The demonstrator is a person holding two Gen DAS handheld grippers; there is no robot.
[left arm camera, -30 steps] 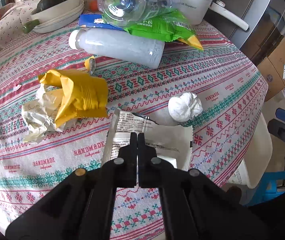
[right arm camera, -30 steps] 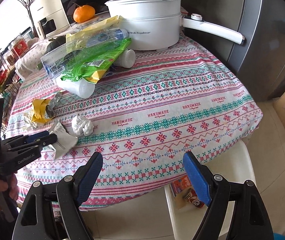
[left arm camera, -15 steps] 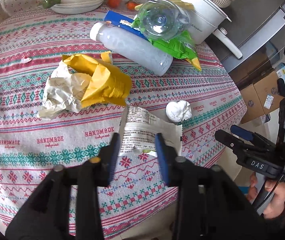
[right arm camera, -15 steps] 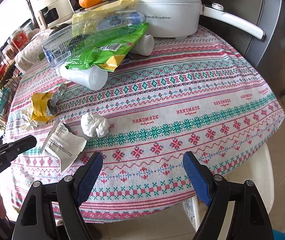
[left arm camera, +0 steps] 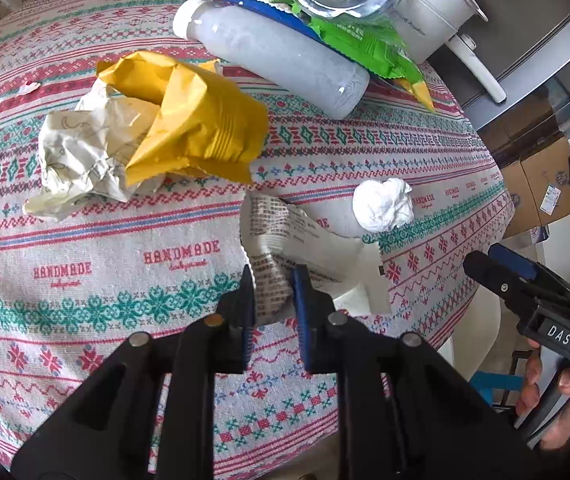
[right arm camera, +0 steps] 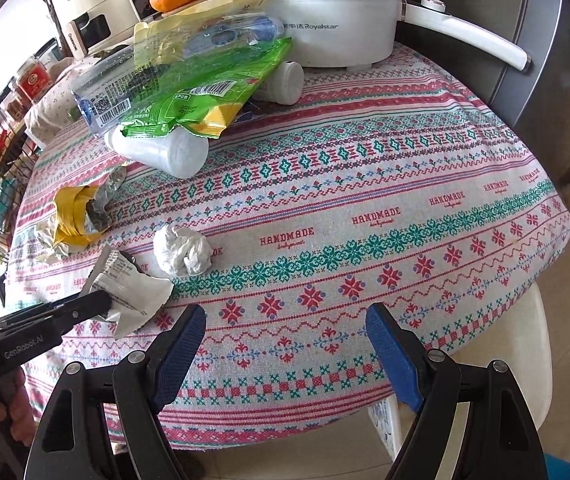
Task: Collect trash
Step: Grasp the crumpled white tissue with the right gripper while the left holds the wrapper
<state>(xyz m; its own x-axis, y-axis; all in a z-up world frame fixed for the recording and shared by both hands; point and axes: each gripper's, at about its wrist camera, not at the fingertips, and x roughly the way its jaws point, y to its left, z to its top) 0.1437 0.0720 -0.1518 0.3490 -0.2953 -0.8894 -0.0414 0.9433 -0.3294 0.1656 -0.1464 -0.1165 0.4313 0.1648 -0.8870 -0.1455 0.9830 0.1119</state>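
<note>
Silvery wrapper (left arm camera: 285,248) pinched in the closing left hand-held gripper (left arm camera: 273,280).

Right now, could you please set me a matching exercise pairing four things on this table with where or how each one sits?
Things:
1. white wrapper
2. tissue ball
3. yellow bag
4. right gripper

States:
A. crumpled over pale paper
B. open, holding nothing
C. pinched in the left gripper
D. lying loose beside the wrapper

Pairs: 1-C, 2-D, 3-A, 4-B
</note>
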